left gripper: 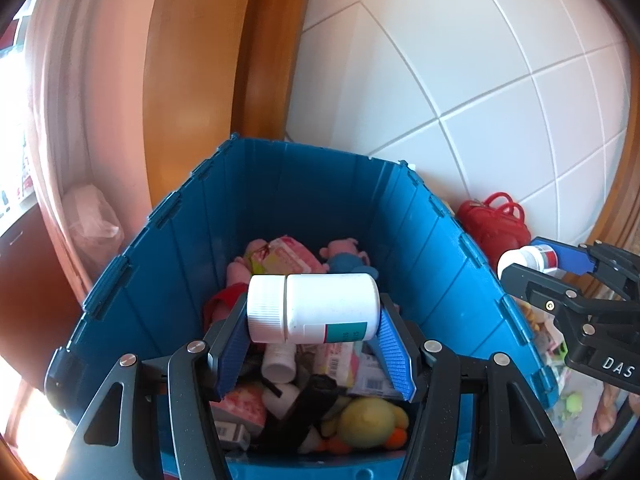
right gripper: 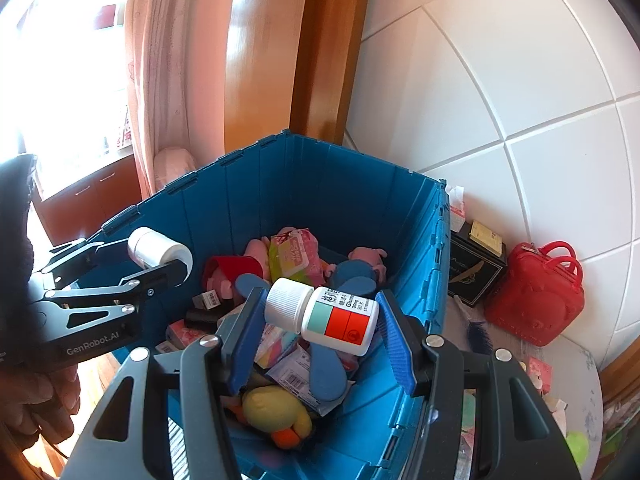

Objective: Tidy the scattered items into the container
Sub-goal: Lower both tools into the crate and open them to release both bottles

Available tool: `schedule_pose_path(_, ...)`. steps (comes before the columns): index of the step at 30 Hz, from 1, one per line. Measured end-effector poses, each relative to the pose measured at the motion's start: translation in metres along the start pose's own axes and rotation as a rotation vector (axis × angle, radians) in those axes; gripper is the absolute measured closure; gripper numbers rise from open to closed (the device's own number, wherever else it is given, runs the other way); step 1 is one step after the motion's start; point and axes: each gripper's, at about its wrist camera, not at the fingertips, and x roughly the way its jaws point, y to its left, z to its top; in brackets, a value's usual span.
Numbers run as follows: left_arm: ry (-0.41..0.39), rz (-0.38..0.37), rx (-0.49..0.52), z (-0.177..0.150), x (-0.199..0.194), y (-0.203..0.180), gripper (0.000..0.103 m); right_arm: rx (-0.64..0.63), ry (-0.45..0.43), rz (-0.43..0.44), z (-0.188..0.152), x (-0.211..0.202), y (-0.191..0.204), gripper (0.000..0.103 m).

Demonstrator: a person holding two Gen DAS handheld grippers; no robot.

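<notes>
White tiled wall behind, blue crate (left gripper: 280,208) below both tools. Left gripper (left gripper: 314,322) clamps a plain white bottle (left gripper: 316,306) end to end over the toys – right gripper (right gripper: 320,316) likewise pinches a red-labelled bottle (right gripper: 326,314), tilted. Both look light, rigid, slick – hold mid-body.

2 white bottles (left gripper: 314,307) (right gripper: 322,315) above blue bin (left gripper: 192,216)

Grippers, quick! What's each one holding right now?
Left gripper: closed on a plain white bottle, over the blue bin.
Right gripper: closed on a white bottle with a red and teal label, over the same bin.
</notes>
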Motion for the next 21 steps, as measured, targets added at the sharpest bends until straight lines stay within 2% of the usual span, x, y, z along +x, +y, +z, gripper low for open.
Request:
schedule_pose_path(12, 0.001, 0.016, -0.008, -0.001, -0.004, 0.013, 0.044, -0.017, 0.002, 0.030, 0.007, 0.009, 0.022, 0.048)
schedule_pose_path(21, -0.004, 0.023, -0.009, -0.002, -0.002, 0.014, 0.044, -0.013, 0.003, 0.036, 0.008, 0.010, 0.024, 0.048)
